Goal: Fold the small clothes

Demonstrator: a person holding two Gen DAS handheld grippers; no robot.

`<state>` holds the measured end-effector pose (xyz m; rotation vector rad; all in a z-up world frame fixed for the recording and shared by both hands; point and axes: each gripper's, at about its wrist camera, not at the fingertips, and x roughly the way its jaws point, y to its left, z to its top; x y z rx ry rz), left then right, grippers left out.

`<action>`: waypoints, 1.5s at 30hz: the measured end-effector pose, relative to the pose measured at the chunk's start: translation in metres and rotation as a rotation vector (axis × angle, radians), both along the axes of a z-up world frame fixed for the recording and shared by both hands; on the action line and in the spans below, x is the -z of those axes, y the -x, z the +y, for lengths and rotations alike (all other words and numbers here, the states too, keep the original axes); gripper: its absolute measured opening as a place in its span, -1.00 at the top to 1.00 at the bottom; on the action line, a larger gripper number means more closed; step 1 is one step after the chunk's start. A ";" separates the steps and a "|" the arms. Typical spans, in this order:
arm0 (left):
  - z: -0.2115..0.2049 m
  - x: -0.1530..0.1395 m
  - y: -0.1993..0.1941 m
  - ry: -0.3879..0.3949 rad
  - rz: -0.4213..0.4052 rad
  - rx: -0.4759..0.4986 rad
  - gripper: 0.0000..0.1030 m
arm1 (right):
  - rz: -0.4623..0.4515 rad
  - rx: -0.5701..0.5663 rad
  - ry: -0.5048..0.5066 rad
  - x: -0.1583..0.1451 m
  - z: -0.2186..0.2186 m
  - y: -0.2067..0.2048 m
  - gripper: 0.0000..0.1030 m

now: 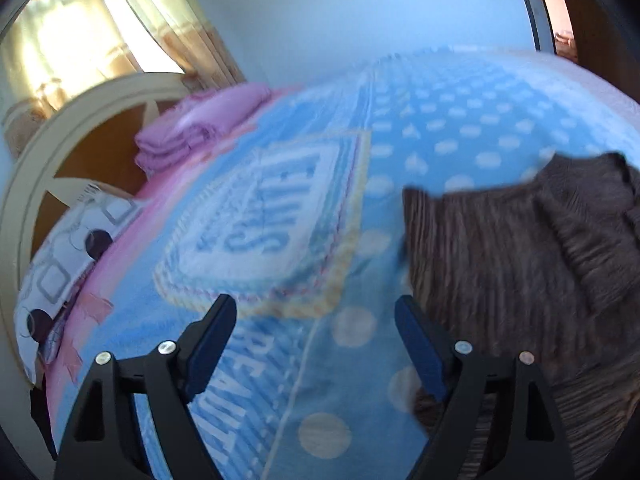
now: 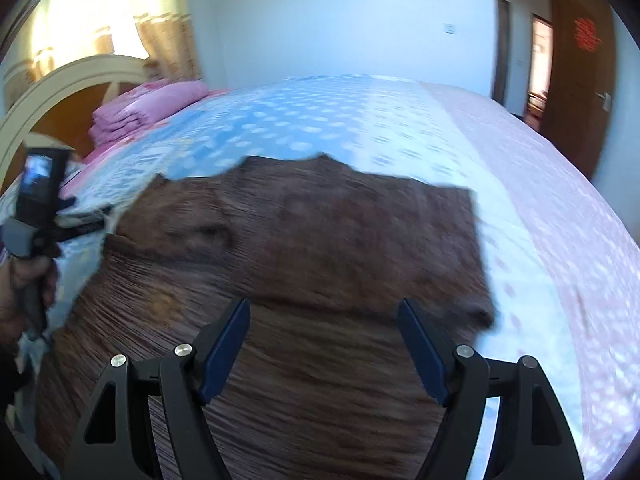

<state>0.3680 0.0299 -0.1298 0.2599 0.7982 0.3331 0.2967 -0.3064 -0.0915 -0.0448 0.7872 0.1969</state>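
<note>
We see both grippers over a bed, both views motion-blurred. The left gripper (image 1: 316, 312) has its jaws spread wide with nothing between them, only the blue polka-dot blanket (image 1: 460, 120) below. Its right finger (image 1: 420, 348) sits just at the left edge of the brown knit garment (image 1: 520, 248) but we can't tell if it touches the cloth.

The right gripper (image 2: 324, 316) is also spread, jaws apart, nothing pinched; it hangs above the brown knit garment (image 2: 304, 232), which fills the view between and under the fingers. The garment lies spread on the blanket (image 2: 304, 120), ribbed lower part nearest the camera, a smoother folded-over part further back (fold layout is hard to read through the blur). Its far edge is ragged in outline, right edge fairly straight.

In the right wrist view the left gripper's handle and camera body (image 2: 36, 196) show at the left edge, held in a hand (image 2: 24, 280), just off the garment's left side.

A stack of folded pink cloth (image 1: 192, 128) sits at the head of the bed near the cream headboard (image 1: 60, 148), well apart from the garment. A patterned pillow (image 1: 64, 264) lies below it. Right of the blanket we see a pink floral sheet (image 2: 560, 208).
</note>
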 end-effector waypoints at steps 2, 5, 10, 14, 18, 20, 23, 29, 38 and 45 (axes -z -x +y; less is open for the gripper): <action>-0.003 0.016 0.000 0.013 0.065 0.034 -0.63 | 0.008 -0.061 0.019 -0.003 0.031 -0.017 -0.49; -0.013 0.022 0.007 -0.038 0.045 0.050 -0.63 | 0.033 -0.109 0.066 0.001 0.076 -0.051 -0.49; -0.006 0.023 0.008 0.037 0.060 0.059 -0.63 | 0.056 -0.177 0.268 0.035 0.139 -0.096 -0.48; -0.001 0.025 0.007 0.064 0.045 0.055 -0.66 | 0.097 -0.102 0.226 0.040 0.126 -0.121 0.07; 0.001 0.026 0.007 0.096 0.044 0.056 -0.66 | 0.071 0.002 0.245 0.025 0.092 -0.133 0.83; 0.002 0.026 0.008 0.099 0.042 0.053 -0.70 | 0.074 0.060 0.239 0.018 0.067 -0.141 0.83; 0.001 0.026 0.008 0.095 0.038 0.051 -0.71 | 0.054 0.132 0.234 0.008 0.038 -0.141 0.83; 0.003 0.026 0.008 0.102 0.036 0.048 -0.73 | 0.032 -0.042 0.132 -0.002 0.073 -0.108 -0.67; 0.003 0.028 0.007 0.100 0.043 0.048 -0.73 | 0.067 0.063 0.350 0.037 0.099 -0.142 -0.32; 0.008 0.028 0.006 0.143 0.042 0.049 -0.73 | 0.059 0.162 0.150 -0.005 0.018 -0.119 -0.24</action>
